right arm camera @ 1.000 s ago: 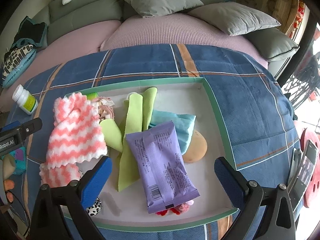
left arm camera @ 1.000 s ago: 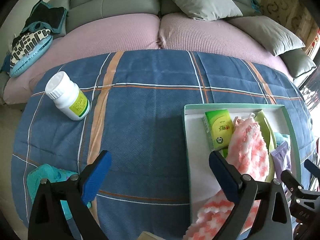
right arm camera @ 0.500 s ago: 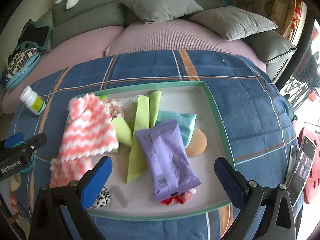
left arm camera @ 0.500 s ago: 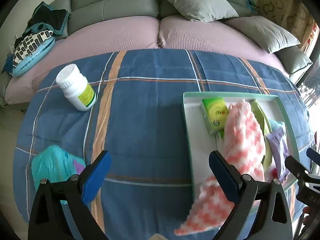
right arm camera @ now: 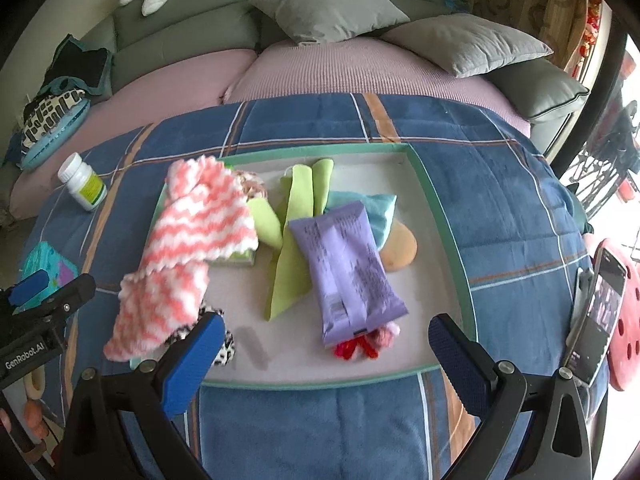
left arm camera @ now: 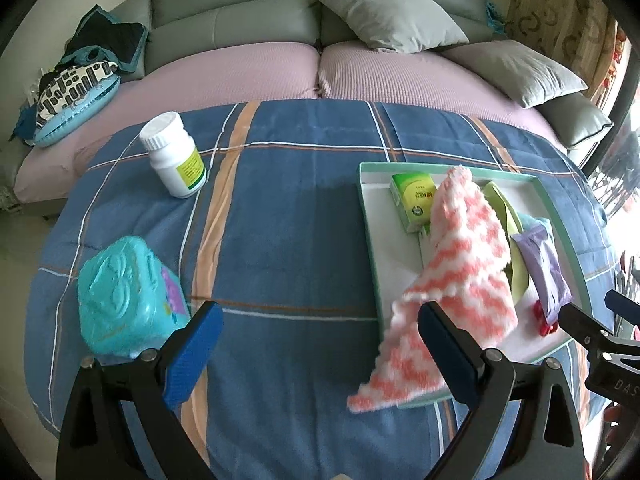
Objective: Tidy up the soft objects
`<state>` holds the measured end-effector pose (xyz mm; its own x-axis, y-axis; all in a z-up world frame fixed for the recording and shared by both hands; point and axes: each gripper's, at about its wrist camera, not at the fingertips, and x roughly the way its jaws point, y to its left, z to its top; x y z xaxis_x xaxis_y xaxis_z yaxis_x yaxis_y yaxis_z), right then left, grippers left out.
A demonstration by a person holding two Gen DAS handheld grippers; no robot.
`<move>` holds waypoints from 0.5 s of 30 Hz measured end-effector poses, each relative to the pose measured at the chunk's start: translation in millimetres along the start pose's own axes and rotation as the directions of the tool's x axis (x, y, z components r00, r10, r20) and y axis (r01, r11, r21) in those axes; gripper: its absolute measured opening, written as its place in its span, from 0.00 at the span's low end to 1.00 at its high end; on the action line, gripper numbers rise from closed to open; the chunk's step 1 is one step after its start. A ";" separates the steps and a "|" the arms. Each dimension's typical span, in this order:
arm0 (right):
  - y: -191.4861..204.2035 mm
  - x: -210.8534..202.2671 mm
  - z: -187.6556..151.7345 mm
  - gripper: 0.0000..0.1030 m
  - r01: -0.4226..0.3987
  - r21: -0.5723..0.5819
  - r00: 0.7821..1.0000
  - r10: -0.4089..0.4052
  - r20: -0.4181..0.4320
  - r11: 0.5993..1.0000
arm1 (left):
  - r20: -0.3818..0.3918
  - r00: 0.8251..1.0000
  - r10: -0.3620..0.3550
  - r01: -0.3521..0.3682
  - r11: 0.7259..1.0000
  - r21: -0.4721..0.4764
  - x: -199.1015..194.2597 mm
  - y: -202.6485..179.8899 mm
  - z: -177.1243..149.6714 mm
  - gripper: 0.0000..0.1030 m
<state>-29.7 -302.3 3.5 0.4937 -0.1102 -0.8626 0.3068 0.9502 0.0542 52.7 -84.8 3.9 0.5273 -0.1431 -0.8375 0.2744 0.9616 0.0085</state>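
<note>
A tray [right arm camera: 448, 236] sits on a blanket [left arm camera: 288, 208] before the sofa [left arm camera: 240, 20]. In it a packet [right arm camera: 344, 268] lies over cloths [right arm camera: 298, 232]; a towel [right arm camera: 188, 248] drapes over its left rim. Left of the tray stand a bottle [left arm camera: 174, 155] and, nearer, a box [left arm camera: 124, 296].

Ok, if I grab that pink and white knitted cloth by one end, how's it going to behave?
The pink and white knitted cloth will probably flop and trail: it already sags over the tray rim onto the blanket. It looks fluffy, so likely light and easy to grip. It lies on the green box, so lifting may nudge that.
</note>
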 end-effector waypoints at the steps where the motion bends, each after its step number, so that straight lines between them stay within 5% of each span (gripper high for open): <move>1: 0.4 -1.7 -3.0 1.00 -0.002 -0.001 1.000 0.002 -0.001 1.000 | -0.002 1.000 0.000 0.000 1.000 -0.002 -1.4 -0.1 -2.8 0.95; 15: -1.5 -18.3 -36.3 1.00 -0.010 0.020 1.000 0.010 -0.014 1.000 | -0.033 0.997 0.076 -0.077 0.997 -0.018 -20.9 4.4 -42.4 0.95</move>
<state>-68.8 -291.2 1.0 0.4856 -0.0965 -0.8688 0.3185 0.9451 0.0730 8.8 -67.6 -1.7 0.5200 -0.0613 -0.8520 0.2183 0.9738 0.0631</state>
